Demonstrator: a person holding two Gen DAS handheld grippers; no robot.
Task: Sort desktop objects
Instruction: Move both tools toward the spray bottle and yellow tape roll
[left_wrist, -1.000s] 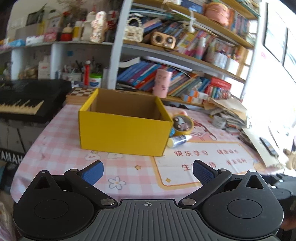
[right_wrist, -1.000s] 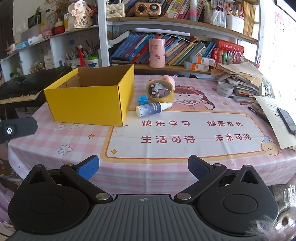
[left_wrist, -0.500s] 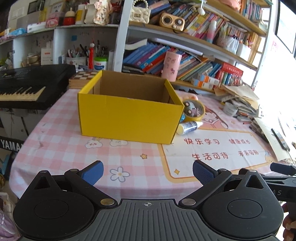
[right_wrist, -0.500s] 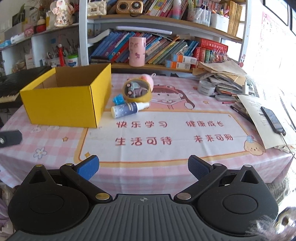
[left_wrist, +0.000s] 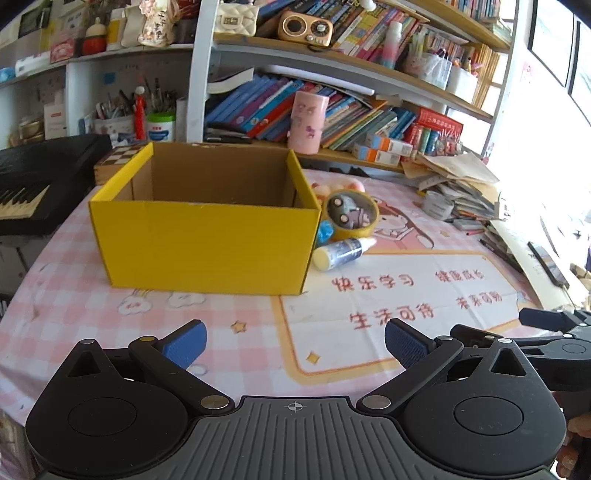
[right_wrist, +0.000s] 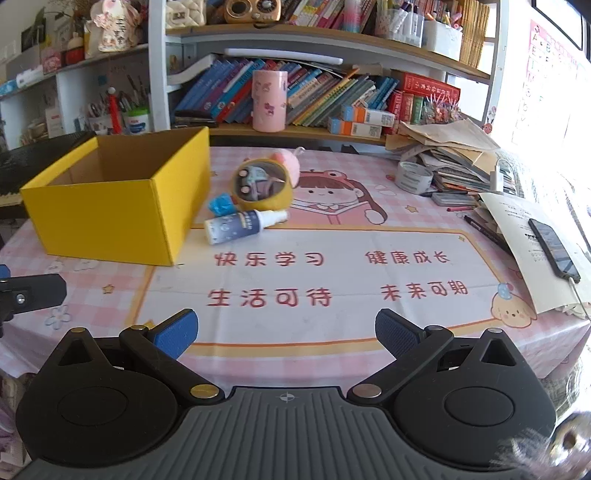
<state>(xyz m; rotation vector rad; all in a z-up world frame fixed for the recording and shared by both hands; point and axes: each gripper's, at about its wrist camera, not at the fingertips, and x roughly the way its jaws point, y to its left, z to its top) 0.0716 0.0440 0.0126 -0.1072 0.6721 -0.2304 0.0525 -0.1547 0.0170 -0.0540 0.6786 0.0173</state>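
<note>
Jaws: both my left gripper (left_wrist: 293, 341) and right gripper (right_wrist: 284, 332) spread wide, nothing between the pads.
Change: over the last second I brought both closer to the table edge; the yellow box (left_wrist: 207, 236) now looms larger ahead of my left.
Targets: spray bottle (right_wrist: 243, 225) lies on its side just beside the box, touching the round yellow case (right_wrist: 260, 184); blue wad (right_wrist: 221, 204) sits between them and the box.
Meaning: approach only, nothing sorted yet.

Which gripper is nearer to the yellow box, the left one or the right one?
Left. The left gripper faces the yellow box straight ahead. The right gripper sits off to the box's right, facing the printed mat.
</note>
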